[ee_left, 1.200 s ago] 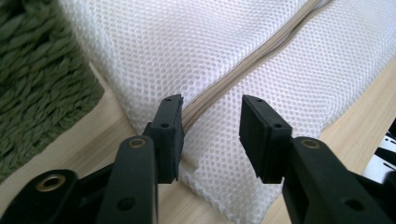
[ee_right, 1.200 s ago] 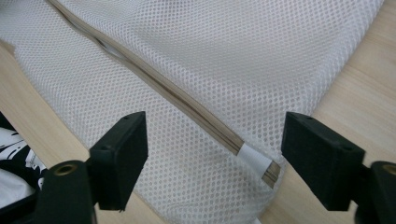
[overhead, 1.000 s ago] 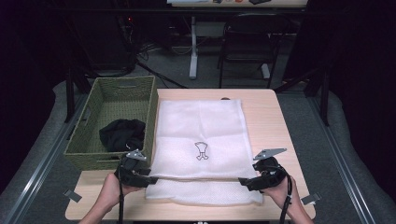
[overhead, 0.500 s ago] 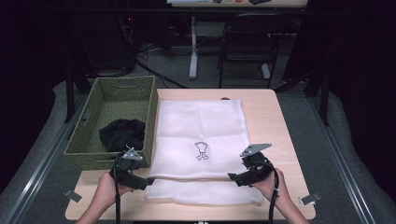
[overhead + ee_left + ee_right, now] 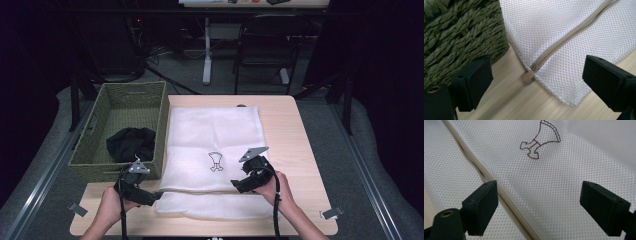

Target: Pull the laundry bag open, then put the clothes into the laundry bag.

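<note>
Right claw point(image 5: 235, 185) slid inward, covering mesh bag point(image 5: 215, 135) zipper point(image 5: 574, 32).

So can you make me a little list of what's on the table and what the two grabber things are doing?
table: light wood table
bag: white mesh bag lying flat, small drawing on it
zipper: beige zipper shut, its pull at the bag's corner
basket: green woven basket left of the bag, black cloth inside
left gripper: fingers just opened, pull lies between them untouched
right gripper: open, over the mesh by the zipper
</note>
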### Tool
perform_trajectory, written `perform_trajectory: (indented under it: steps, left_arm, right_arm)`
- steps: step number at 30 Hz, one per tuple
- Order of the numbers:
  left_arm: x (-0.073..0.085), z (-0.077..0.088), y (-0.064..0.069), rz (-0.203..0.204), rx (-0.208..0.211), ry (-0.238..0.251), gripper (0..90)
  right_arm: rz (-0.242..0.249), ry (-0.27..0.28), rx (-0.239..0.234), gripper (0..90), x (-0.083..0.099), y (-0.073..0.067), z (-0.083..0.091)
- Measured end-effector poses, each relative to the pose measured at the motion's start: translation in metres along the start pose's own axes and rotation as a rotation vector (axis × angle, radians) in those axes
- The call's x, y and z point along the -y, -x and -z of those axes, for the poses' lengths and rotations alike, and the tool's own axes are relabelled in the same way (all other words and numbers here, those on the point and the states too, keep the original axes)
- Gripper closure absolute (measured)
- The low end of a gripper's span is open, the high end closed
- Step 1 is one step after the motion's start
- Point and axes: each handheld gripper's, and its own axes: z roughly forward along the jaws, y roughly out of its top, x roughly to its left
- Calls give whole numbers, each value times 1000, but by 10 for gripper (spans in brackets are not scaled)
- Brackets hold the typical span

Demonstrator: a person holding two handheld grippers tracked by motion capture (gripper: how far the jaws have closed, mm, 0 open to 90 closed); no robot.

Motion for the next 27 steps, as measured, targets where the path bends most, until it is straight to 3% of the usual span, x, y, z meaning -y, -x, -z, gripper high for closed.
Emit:
perform_trajectory:
  steps: [6, 12, 27]
  left_arm:
    - [1, 0, -2, -3, -8, -2, 92]
    - [1, 0, -2, -22, -25, -3, 92]
    - [2, 0, -6, -23, -26, 10, 70]
  right_arm:
    - [27, -20, -14, 149, -11, -3, -17]
    - [10, -19, -41, 158, -6, -3, -24]
    - [49, -80, -70, 191, -2, -11, -42]
